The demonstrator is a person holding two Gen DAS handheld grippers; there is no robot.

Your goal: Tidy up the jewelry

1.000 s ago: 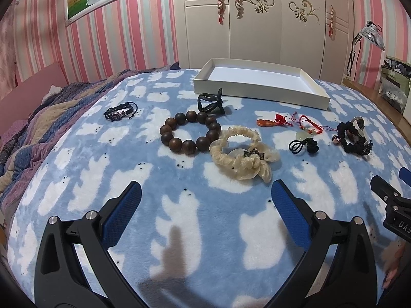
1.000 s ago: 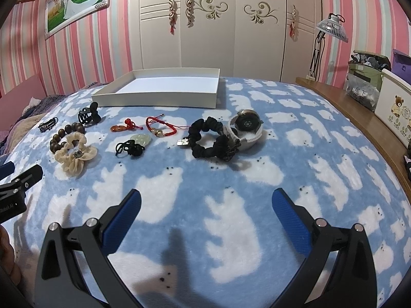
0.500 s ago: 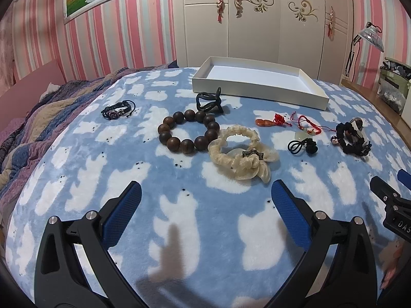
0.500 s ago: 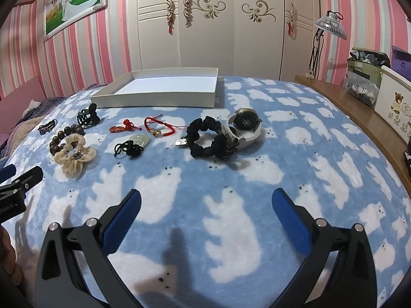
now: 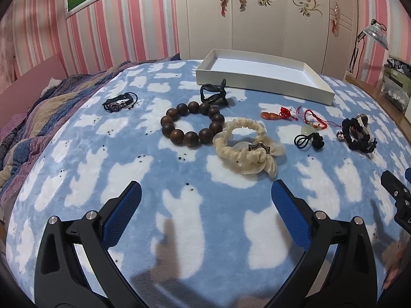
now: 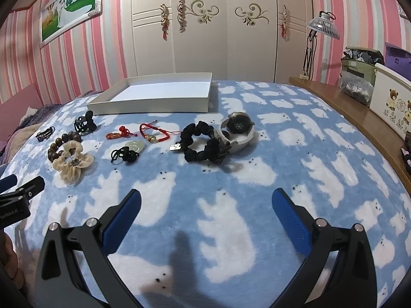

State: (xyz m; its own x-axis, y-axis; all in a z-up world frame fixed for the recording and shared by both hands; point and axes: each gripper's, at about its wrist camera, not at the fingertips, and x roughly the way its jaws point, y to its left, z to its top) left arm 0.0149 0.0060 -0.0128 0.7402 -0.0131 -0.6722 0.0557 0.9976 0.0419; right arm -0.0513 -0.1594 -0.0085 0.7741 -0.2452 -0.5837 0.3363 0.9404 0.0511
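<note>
Jewelry lies in a row on a blue blanket with white bears. A brown bead bracelet [image 5: 191, 124] touches a cream scrunchie [image 5: 246, 146], with a black hair claw [image 5: 214, 93] behind and a dark cord bracelet [image 5: 119, 101] to the left. Further right lie a red knot charm [image 5: 278, 114], a jade pendant on black cord [image 5: 308, 138] and a black scrunchie [image 6: 203, 141] against a white watch [image 6: 237, 131]. The empty white tray [image 5: 264, 84] stands at the back. My left gripper [image 5: 205, 195] and right gripper [image 6: 205, 201] hover open short of the items, holding nothing.
A wooden side shelf [image 6: 346, 105] with bags and a bear-print box [image 6: 393, 102] runs along the right, beside a desk lamp [image 6: 322, 24]. A striped quilt [image 5: 33, 118] is bunched at the left. A wardrobe [image 6: 205, 25] stands behind the bed.
Both grippers have eased slightly forward and tilted up, so the items sit a little lower in view. Nothing on the blanket has moved and both stay open.
</note>
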